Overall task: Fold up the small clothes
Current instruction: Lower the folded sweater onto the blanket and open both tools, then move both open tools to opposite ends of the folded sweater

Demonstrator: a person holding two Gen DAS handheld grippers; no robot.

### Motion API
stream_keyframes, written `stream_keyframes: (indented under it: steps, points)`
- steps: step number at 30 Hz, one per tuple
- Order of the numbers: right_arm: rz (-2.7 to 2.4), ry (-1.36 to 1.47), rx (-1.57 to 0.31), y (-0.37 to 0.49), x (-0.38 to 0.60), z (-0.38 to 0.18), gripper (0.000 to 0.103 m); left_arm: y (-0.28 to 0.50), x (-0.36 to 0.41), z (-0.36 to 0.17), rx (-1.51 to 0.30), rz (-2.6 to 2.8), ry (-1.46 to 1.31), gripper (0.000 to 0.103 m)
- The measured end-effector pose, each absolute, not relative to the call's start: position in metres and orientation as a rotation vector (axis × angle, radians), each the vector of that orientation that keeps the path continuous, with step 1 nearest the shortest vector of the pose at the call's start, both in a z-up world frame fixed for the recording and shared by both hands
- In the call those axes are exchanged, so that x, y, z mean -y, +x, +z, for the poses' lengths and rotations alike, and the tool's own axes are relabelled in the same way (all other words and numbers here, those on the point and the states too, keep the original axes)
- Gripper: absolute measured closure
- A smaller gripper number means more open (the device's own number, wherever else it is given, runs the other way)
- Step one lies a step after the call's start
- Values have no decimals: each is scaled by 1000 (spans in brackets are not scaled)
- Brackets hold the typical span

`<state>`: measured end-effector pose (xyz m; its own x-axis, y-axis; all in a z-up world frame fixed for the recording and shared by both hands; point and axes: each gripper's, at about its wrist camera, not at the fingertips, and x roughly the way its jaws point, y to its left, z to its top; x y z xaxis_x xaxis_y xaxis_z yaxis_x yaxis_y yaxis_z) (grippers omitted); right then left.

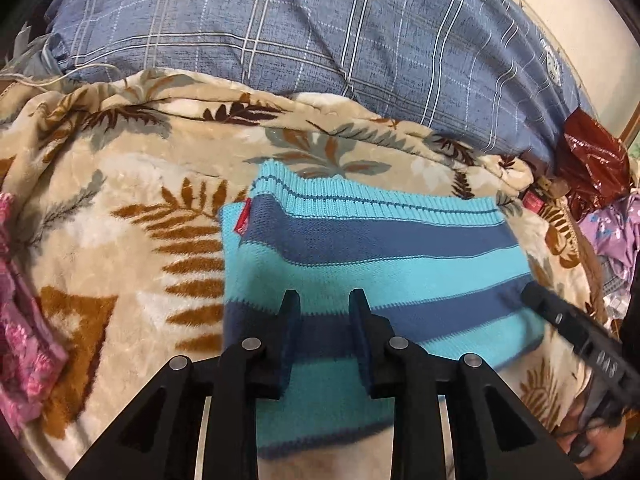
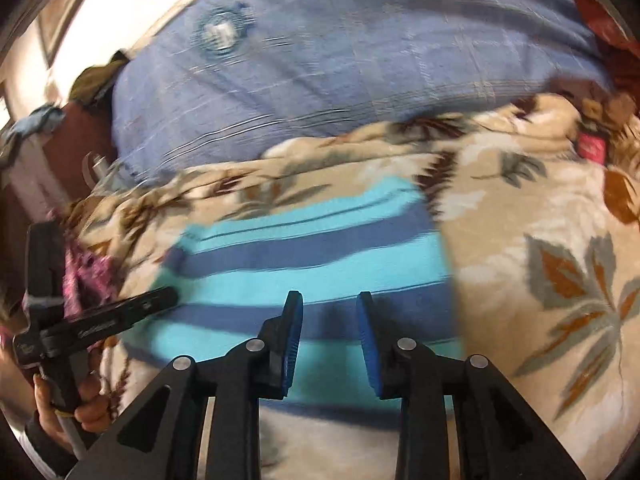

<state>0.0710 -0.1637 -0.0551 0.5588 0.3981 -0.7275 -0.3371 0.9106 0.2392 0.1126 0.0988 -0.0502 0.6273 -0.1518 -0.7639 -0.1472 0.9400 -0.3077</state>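
A small knitted sweater (image 1: pixel 384 256) with turquoise and dark blue stripes lies folded flat on a beige leaf-patterned blanket (image 1: pixel 120 208). Its ribbed hem is at the far edge and a red tag (image 1: pixel 243 216) is at its left side. My left gripper (image 1: pixel 324 300) is open and empty, hovering over the sweater's near left part. My right gripper (image 2: pixel 330 302) is open and empty over the sweater (image 2: pixel 304 256), which looks blurred in the right wrist view. The right gripper's finger (image 1: pixel 560 316) shows at the sweater's right edge in the left wrist view. The left gripper's finger (image 2: pixel 132 308) shows at its left edge in the right wrist view.
A blue plaid pillow (image 1: pixel 320 28) lies behind the blanket. A pink lacy garment (image 1: pixel 20 308) lies at the left. A dark red plastic bag (image 1: pixel 592 160) and purple floral cloth (image 1: pixel 616 232) sit at the right. The blanket (image 2: pixel 540 220) extends right of the sweater.
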Motion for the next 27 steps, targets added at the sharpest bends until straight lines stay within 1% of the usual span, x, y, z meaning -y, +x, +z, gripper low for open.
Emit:
stream_keyframes:
  steps: [3, 4, 5, 7, 8, 13, 15, 16, 19, 22, 25, 27]
  points:
    - [474, 35, -894, 57, 140, -67, 66, 97, -101, -49, -889, 2, -365, 74]
    - [465, 4, -931, 56, 132, -79, 63, 94, -101, -51, -890, 1, -364, 74]
    - [443, -40, -964, 55, 126, -91, 62, 92, -101, -52, -894, -2, -360, 74]
    - [422, -80, -921, 49, 121, -89, 62, 90, -103, -50, -896, -7, -362, 74]
    - [407, -93, -935, 48, 117, -86, 62, 89, -104, -49, -899, -12, -370, 74]
    - [423, -89, -875, 34, 113, -63, 61, 85, -114, -43, -898, -29, -396, 74]
    - [435, -119, -847, 24, 103, -58, 58, 84, -120, -42, -898, -25, -397, 74]
    - [440, -142, -833, 18, 97, -57, 55, 84, -122, -41, -898, -25, -401, 74]
    - [464, -221, -794, 5, 74, -56, 51, 84, -133, -39, -902, -43, -421, 74]
    - [495, -299, -775, -4, 51, -61, 45, 87, -152, -36, -911, -24, -431, 71]
    - [539, -372, -765, -18, 29, -69, 42, 99, -185, -38, -950, -75, -544, 67]
    - [562, -431, -742, -28, 15, -76, 39, 108, -204, -44, -989, -113, -620, 67]
